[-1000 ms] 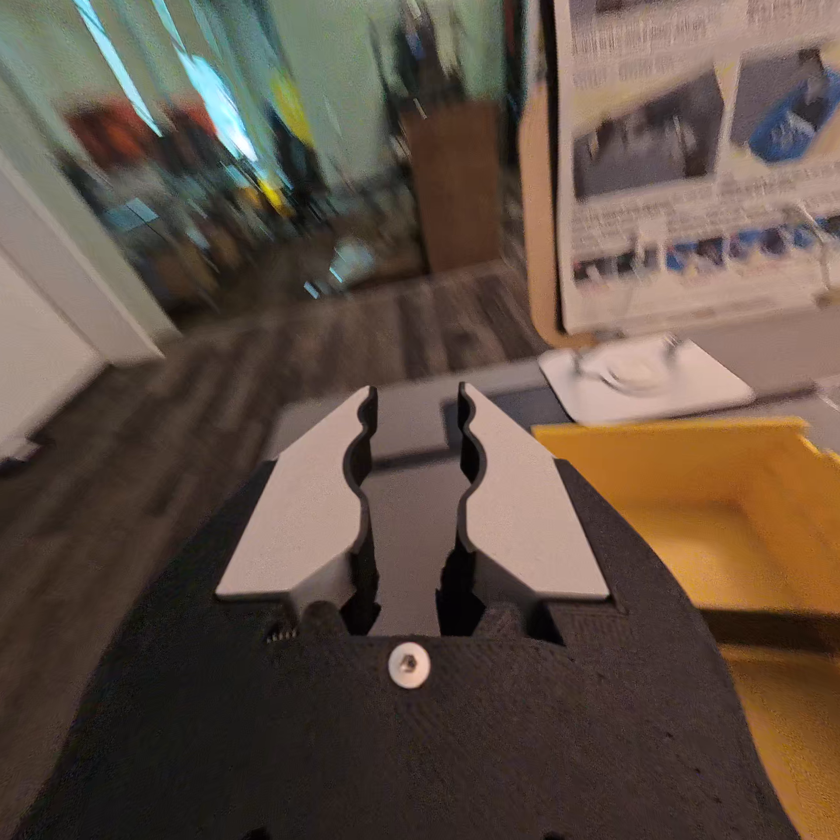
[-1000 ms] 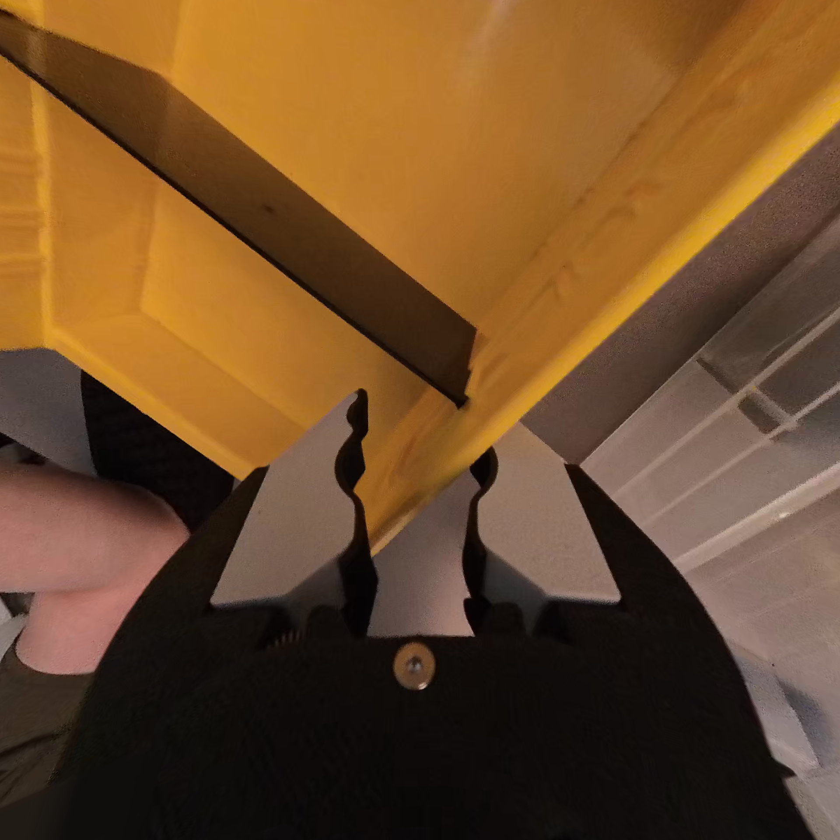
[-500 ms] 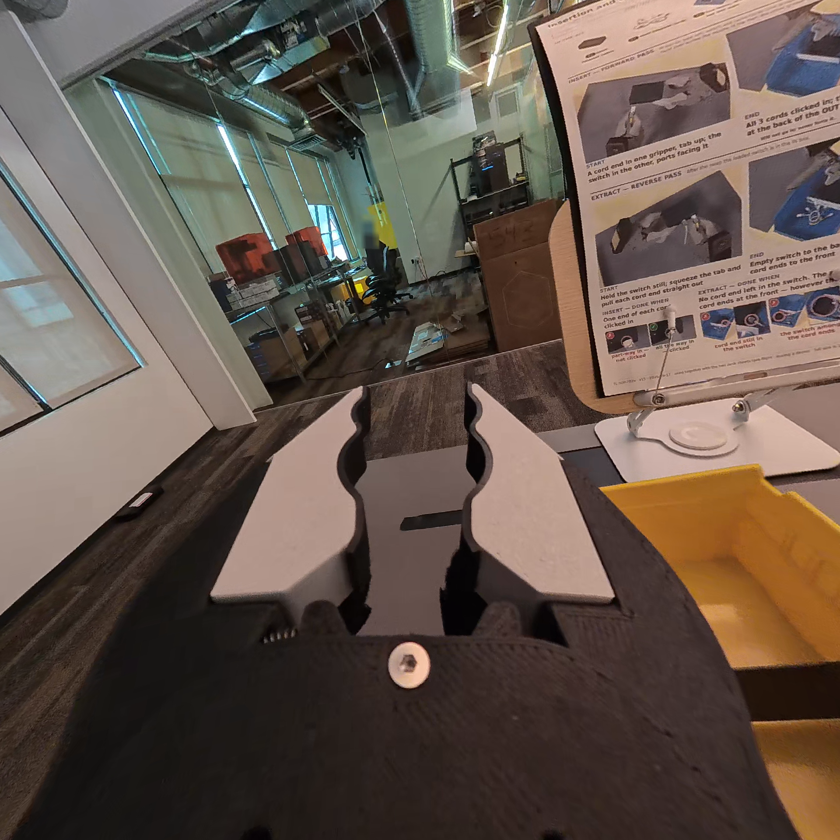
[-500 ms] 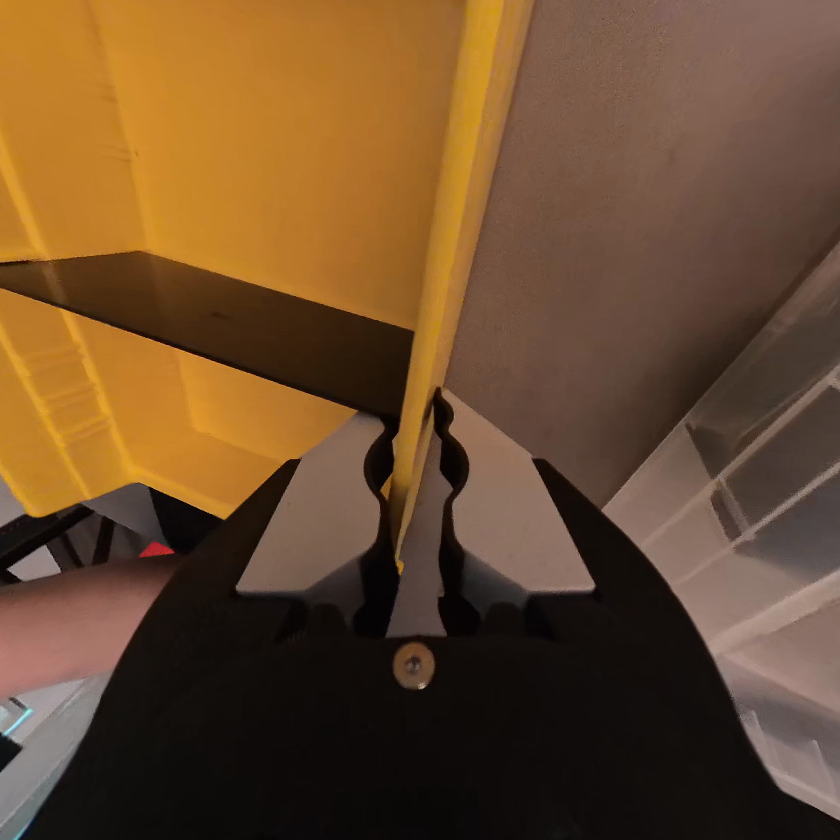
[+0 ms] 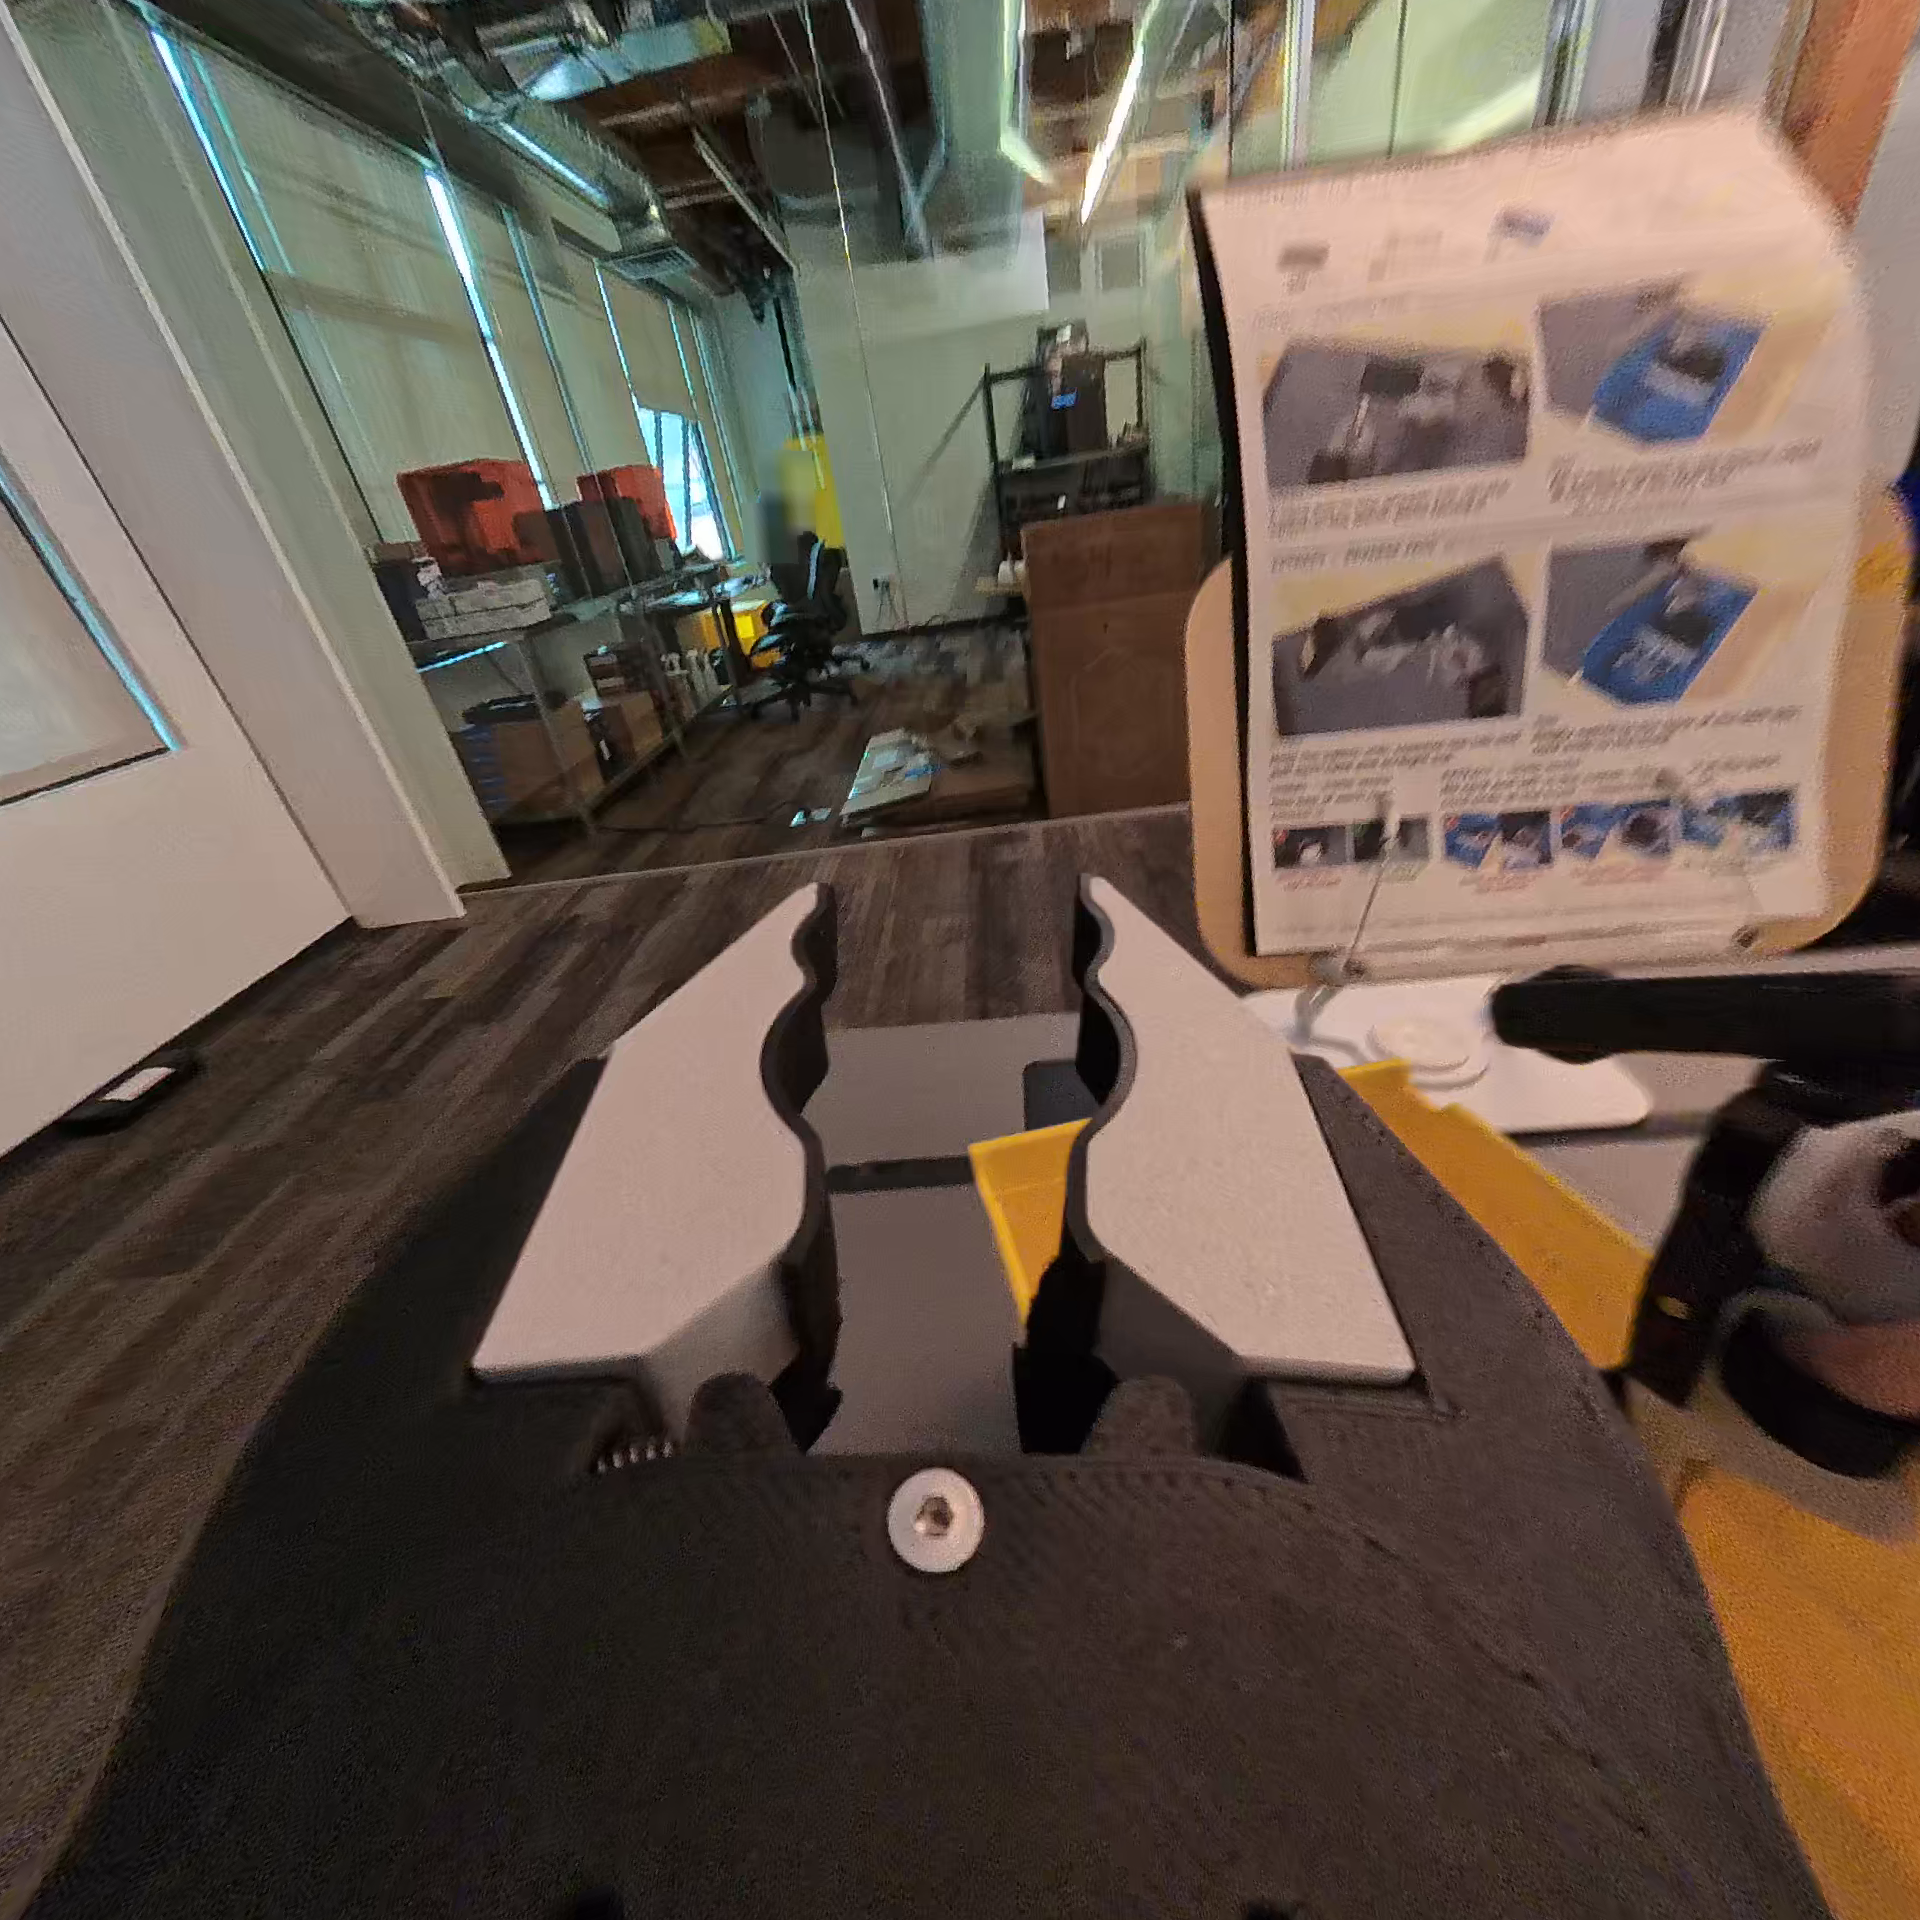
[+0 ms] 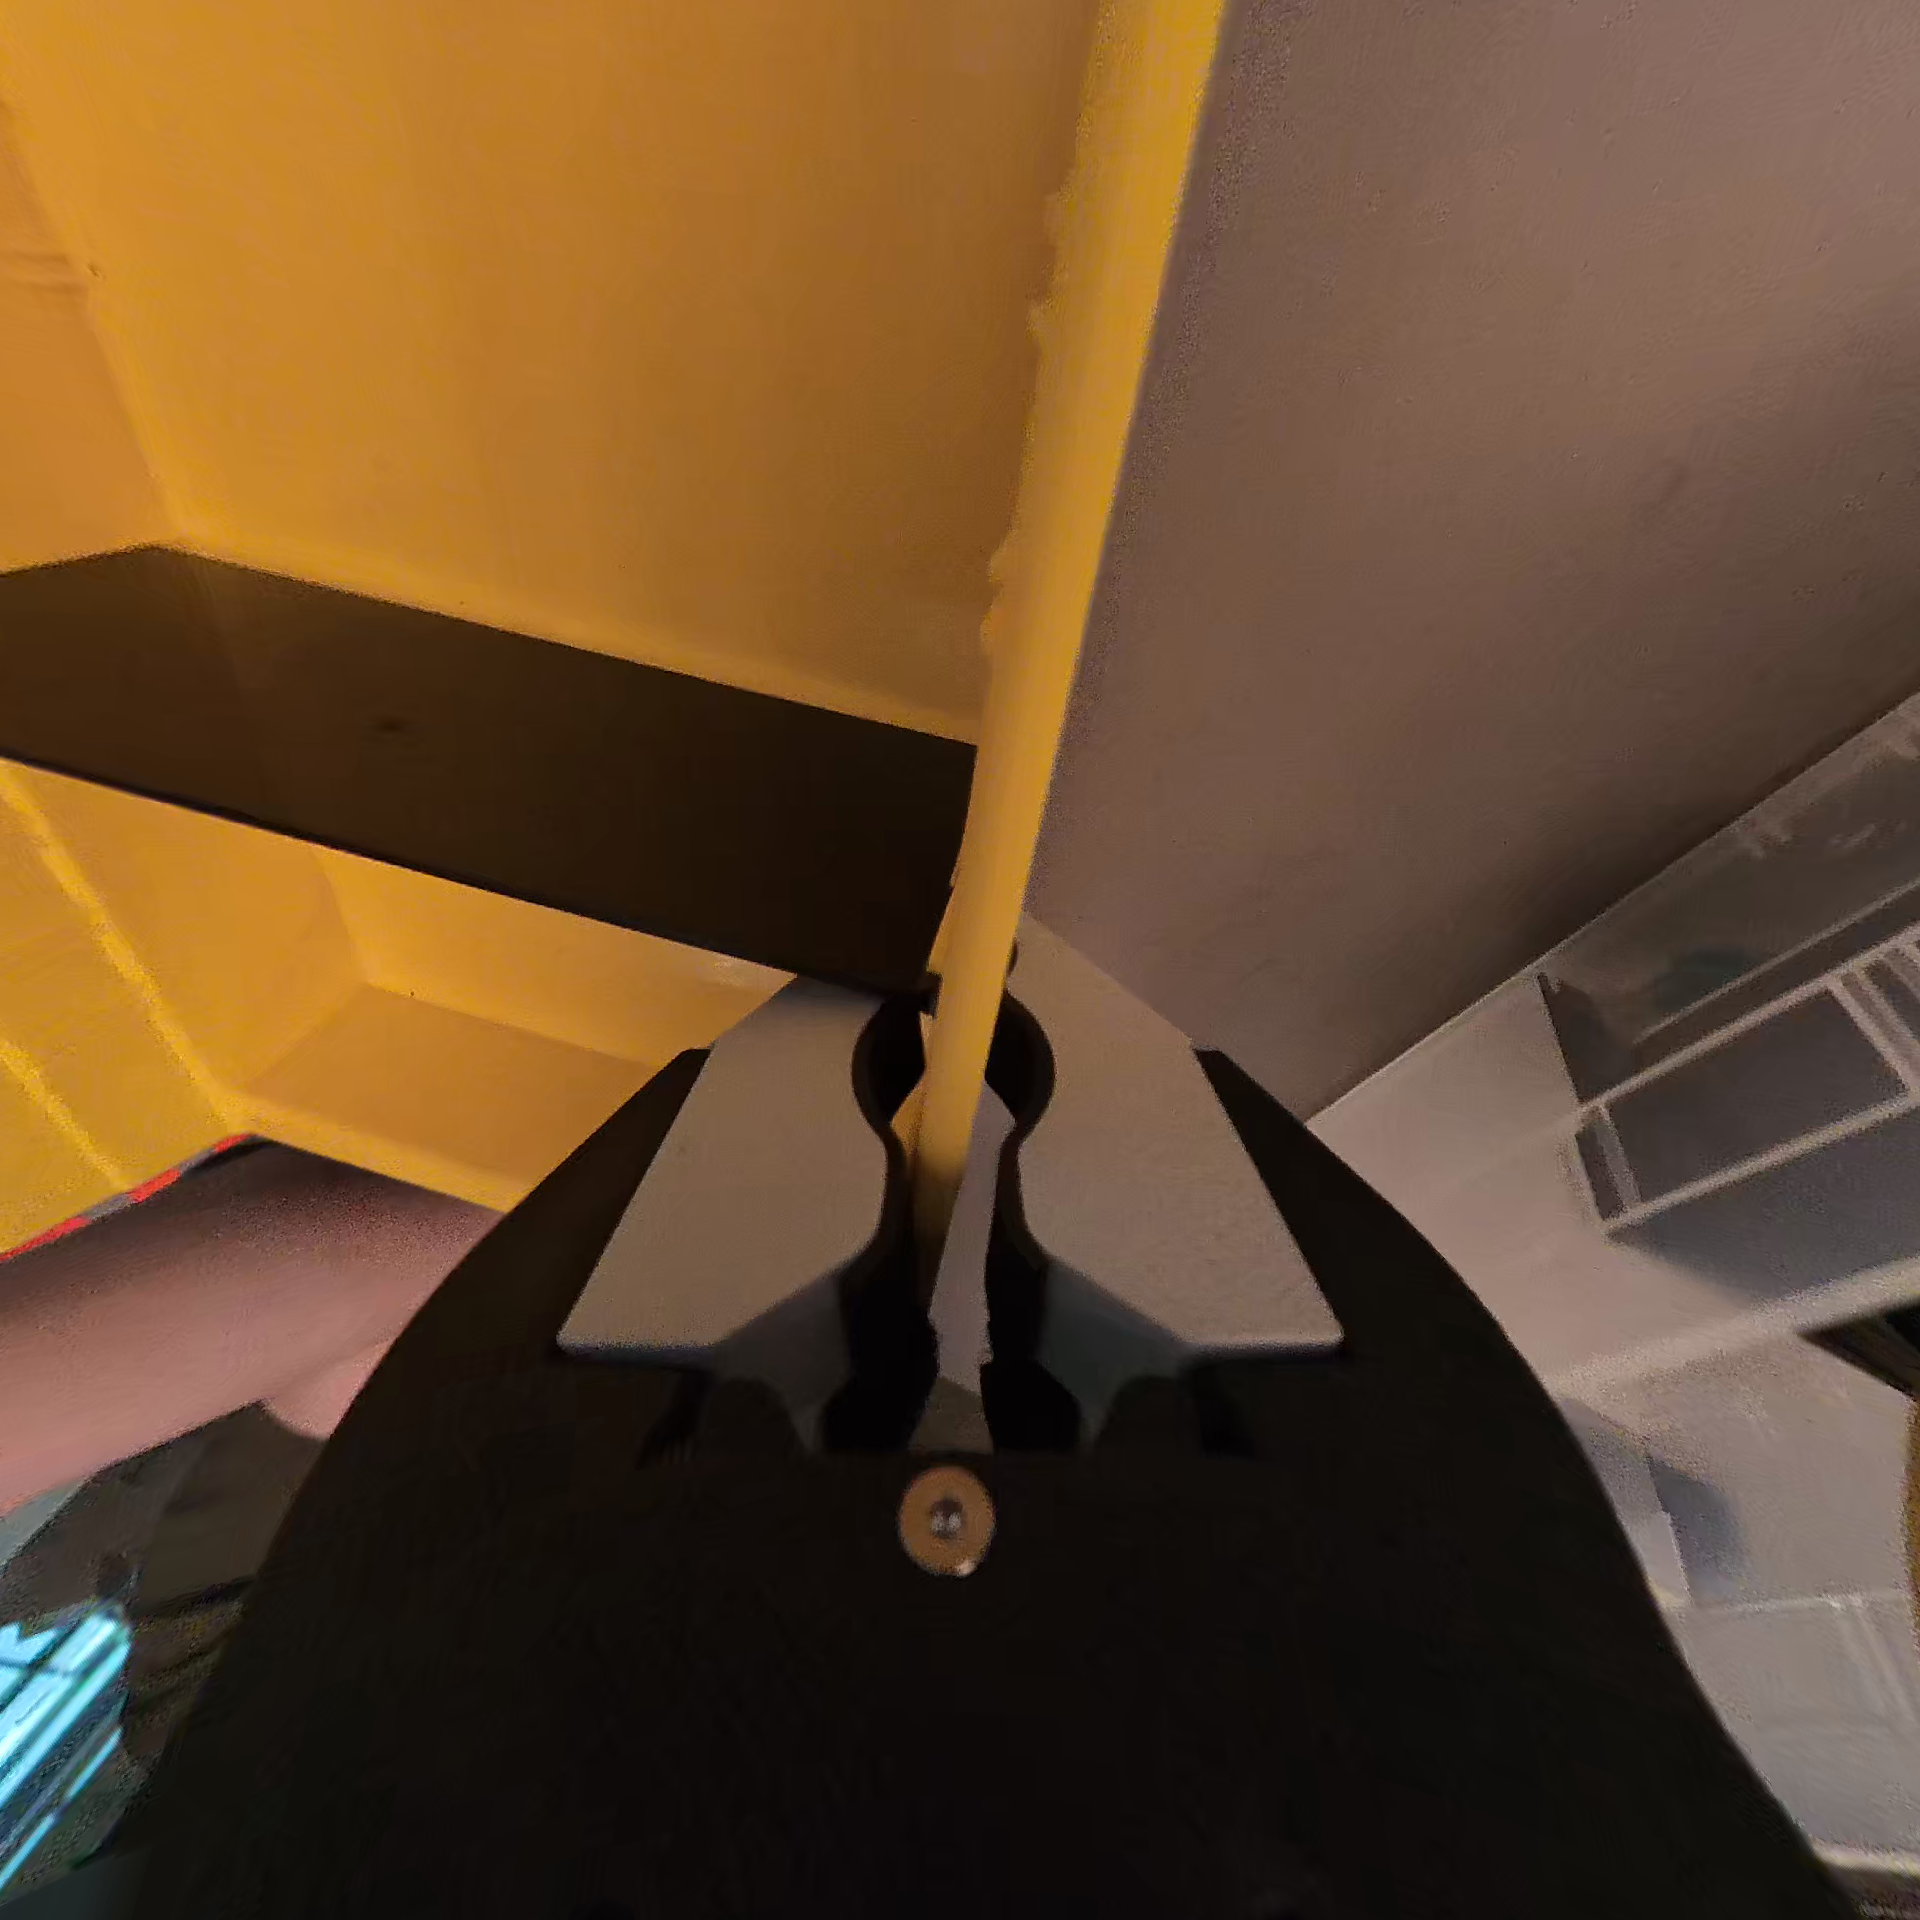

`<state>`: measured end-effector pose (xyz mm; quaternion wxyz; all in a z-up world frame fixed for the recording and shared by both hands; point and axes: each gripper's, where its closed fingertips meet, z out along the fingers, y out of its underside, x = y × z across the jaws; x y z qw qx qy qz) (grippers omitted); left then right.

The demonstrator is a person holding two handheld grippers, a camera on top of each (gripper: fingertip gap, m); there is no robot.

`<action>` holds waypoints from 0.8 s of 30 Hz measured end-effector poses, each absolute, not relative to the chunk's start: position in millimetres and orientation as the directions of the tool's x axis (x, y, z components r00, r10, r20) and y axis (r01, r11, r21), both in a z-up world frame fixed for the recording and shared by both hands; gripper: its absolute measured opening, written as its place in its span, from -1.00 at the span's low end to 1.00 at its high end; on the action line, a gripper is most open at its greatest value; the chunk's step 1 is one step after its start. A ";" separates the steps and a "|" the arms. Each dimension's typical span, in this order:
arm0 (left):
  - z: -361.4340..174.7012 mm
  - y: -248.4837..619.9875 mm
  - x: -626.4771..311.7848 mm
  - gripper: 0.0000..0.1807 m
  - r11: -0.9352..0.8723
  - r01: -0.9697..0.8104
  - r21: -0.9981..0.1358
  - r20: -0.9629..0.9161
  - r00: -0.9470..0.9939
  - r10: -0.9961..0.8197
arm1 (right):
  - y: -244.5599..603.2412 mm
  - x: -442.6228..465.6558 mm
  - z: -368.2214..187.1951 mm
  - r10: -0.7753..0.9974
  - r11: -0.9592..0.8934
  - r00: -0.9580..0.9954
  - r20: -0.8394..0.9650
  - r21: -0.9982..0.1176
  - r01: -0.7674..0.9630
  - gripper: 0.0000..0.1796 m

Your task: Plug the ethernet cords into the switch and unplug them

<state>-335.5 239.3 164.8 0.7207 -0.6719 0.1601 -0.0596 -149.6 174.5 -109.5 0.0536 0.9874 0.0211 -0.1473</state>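
No ethernet cord or switch shows in either view. My right gripper (image 6: pixel 951 1039) is shut on the thin side wall of a yellow bin (image 6: pixel 623 312), close to where a black divider (image 6: pixel 468 748) crosses the bin. My left gripper (image 5: pixel 951 935) is open and holds nothing. It hovers over the bin's far corner (image 5: pixel 1013 1195), which shows between its fingers. The hand (image 5: pixel 1839 1236) holding the other gripper shows at the right edge of the left wrist view, above the bin.
A printed sheet (image 5: pixel 1507 571) stands on a white-based holder (image 5: pixel 1538 1091) behind the bin. A clear plastic organizer (image 6: pixel 1714 1091) sits on the grey table (image 6: pixel 1455 520) to the bin's right. A person's arm (image 6: pixel 208 1330) shows below the bin. Floor and shelving lie beyond the table.
My right gripper turned square to the bin's wall and closed on it. My left gripper moved right, so the bin's corner now lies between its fingers, and the other hand came into view.
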 end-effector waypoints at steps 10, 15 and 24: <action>242.1 142.5 -358.0 -0.27 0.197 0.387 -0.901 0.194 0.765 -0.614 | 191.1 -100.6 68.1 0.096 -0.994 0.945 -0.313 -0.084 0.073 -0.96; 211.0 161.5 -311.4 -0.10 -0.062 0.350 -0.935 0.276 0.603 -0.748 | 158.7 10.8 144.5 -0.049 -0.978 0.956 -0.290 -0.181 -0.105 -0.97; 82.2 161.1 -132.9 -0.07 -0.453 -0.164 -0.876 0.380 0.340 -0.860 | 15.6 240.7 151.3 -0.466 -0.812 0.837 -0.286 -0.236 -0.533 -0.97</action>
